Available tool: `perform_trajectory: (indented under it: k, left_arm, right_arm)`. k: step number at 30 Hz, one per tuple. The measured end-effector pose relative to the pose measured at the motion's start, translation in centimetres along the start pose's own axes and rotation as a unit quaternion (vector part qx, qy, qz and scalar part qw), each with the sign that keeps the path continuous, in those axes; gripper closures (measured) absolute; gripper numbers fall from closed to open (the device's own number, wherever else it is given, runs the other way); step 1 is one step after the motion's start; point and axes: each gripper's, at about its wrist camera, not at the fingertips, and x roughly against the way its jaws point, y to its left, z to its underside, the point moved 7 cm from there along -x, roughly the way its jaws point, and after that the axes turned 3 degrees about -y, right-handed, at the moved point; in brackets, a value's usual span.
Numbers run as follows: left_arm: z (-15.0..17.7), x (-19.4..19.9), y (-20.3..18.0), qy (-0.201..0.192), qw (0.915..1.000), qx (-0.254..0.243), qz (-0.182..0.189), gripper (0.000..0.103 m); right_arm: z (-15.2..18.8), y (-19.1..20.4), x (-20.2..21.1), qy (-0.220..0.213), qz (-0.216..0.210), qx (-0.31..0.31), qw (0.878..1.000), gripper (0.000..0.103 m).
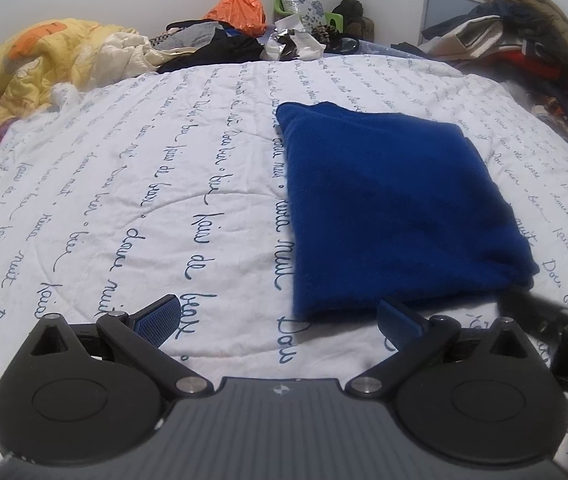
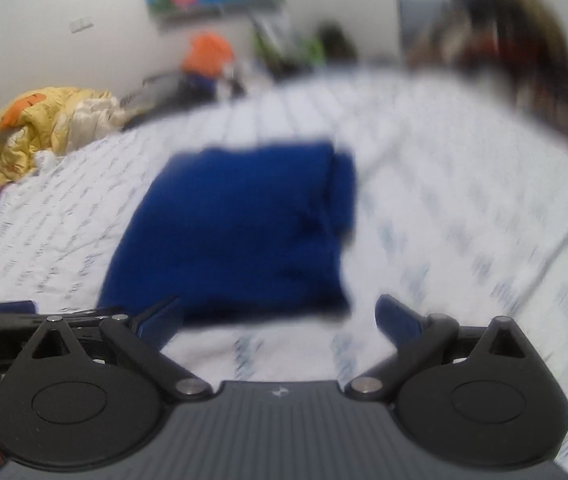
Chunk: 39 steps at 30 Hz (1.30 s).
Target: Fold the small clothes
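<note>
Hovering low over bed: left gripper (image 1: 280,320) spread wide, empty; right gripper (image 2: 280,320) likewise, view blurred. Blue garment (image 1: 395,212) just ahead, lies flat on script-print quilt (image 1: 144,184), looks folded into a rectangle. Clutter pile (image 1: 244,36) far, by wall.

Both rigs look identical: ribbed grey body (image 1: 280,420) with a tiny logo, black round-disc linkage arms (image 2: 124,360), silver pivot screws. Fingertips are blue ribbed pads (image 1: 156,320).
</note>
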Motion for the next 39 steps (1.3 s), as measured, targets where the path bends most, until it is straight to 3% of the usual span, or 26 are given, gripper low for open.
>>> perform_trajectory:
  k: [3, 12, 39]
  left_arm:
    - [0.2, -0.1, 0.2, 0.004, 1.0, 0.001, -0.002, 0.0]
    - [0.2, 0.0, 0.5, 0.005, 0.9999, 0.012, -0.007, 0.0]
    - [1.0, -0.4, 0.5, 0.016, 0.9997, 0.015, -0.003, 0.0]
  right_arm:
    - [0.7, -0.3, -0.8, 0.032, -0.005, -0.012, 0.999, 0.0]
    - [0.1, 1.3, -0.1, -0.009, 0.04, 0.108, 0.993, 0.0]
    - [0.4, 0.8, 0.0, 0.002, 0.029, 0.099, 0.995, 0.0]
